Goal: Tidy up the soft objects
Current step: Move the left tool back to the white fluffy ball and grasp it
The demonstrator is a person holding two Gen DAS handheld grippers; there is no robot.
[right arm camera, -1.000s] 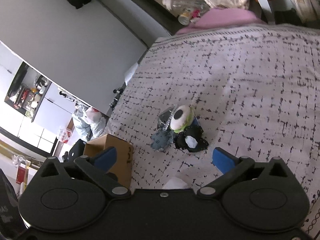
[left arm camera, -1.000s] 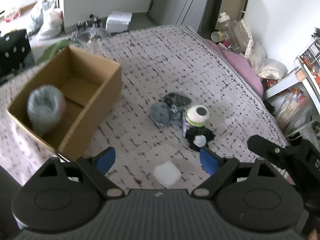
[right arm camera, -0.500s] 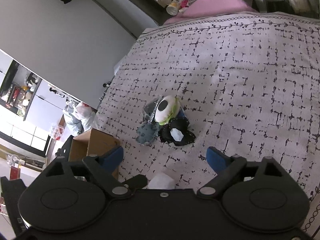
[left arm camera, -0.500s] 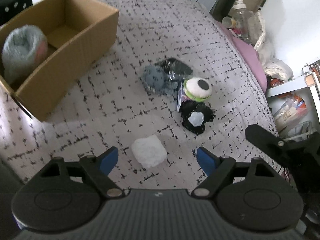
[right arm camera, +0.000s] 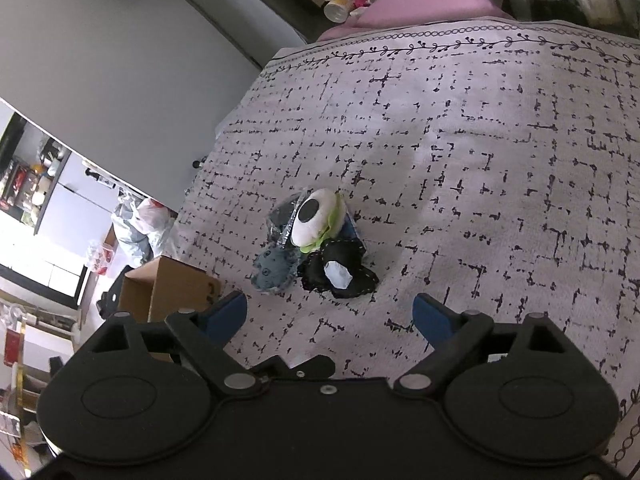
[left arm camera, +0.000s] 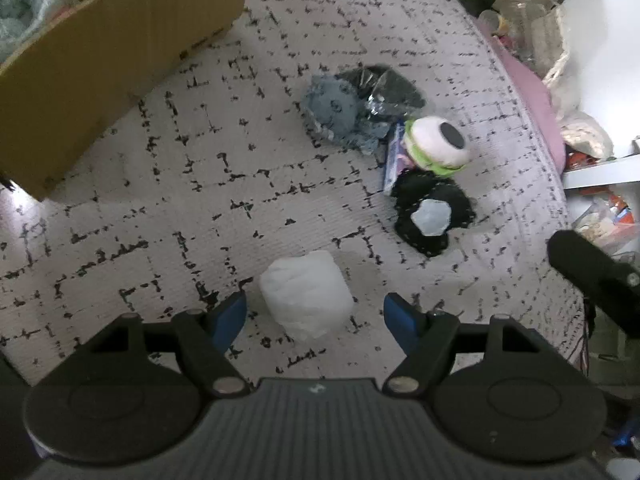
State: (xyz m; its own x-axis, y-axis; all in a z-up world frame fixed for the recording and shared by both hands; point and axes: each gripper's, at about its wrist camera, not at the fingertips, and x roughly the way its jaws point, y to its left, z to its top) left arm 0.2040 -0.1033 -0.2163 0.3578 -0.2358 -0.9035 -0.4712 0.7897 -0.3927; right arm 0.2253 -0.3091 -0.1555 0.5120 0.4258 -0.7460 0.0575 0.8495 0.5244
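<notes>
Item: white soft bundle [left arm camera: 306, 294], lying on the patterned bedspread [left arm camera: 200, 208], between the blue fingertips of our left gripper [left arm camera: 316, 318], nearer the left fingertip [left arm camera: 230, 318]; we cannot tell whether either pad touches it. Left claw: spread wide, gripping nothing. Right gripper [right arm camera: 330, 316]: likewise released, hanging above the bedspread with nothing between its fingertips, well short of the toy pile.

Nearby: a cluster farther up the bed, all touching or overlapping: black plush [left arm camera: 432, 216] with a pale patch, white-and-green eyeball toy [left arm camera: 438, 142], blue-grey plush [left arm camera: 330, 110], dark plastic-wrapped item [left arm camera: 384, 88]. Cardboard box [left arm camera: 120, 52] at the upper left, a grey-green soft thing [left arm camera: 24, 4] already inside.

Risks, as we judge them:
- The bundle sits off-centre in the jaws; closing as is may push it sideways or pinch only an edge, so it slips on the lift
- It looks loosely wrapped and squashy; a light squeeze may let it sag free on the way to the box
- Pads set too low may catch the bedspread and drag it
- The box wall stands tall; a low carry may knock the bundle against its rim
</notes>
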